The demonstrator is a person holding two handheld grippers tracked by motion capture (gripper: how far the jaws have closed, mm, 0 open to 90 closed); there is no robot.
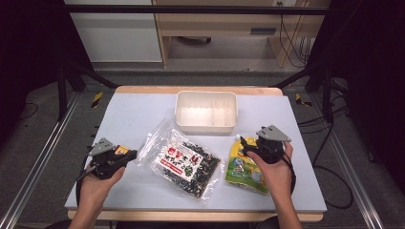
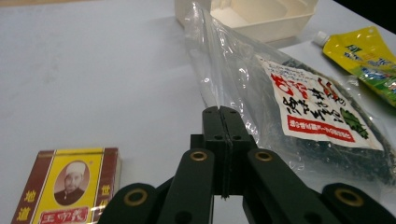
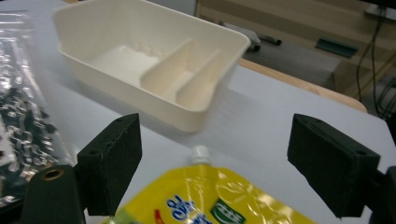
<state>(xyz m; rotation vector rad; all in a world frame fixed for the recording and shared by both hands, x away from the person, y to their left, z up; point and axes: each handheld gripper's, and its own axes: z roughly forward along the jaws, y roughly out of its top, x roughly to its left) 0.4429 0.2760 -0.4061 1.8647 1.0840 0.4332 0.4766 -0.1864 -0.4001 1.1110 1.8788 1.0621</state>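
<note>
A cream divided container (image 1: 206, 111) (image 3: 154, 70) (image 2: 261, 16) stands at the table's far middle. In front of it lies a clear bag of dark dried food with a red-and-white label (image 1: 184, 162) (image 2: 317, 121). A yellow spouted pouch (image 1: 244, 167) (image 3: 210, 196) (image 2: 362, 51) lies to its right. My right gripper (image 1: 249, 144) (image 3: 212, 161) hovers open over the pouch's capped end, jaws wide apart either side of the white cap. My left gripper (image 1: 128, 155) (image 2: 222, 116) is shut on nothing, beside a small yellow-and-brown box (image 1: 120, 150) (image 2: 70, 191) and just short of the bag's edge.
The pale blue table top (image 1: 138, 114) has bare room at the left and far right. Metal frame rails (image 1: 43, 157) run along both sides, and cables (image 1: 329, 143) trail on the floor at the right.
</note>
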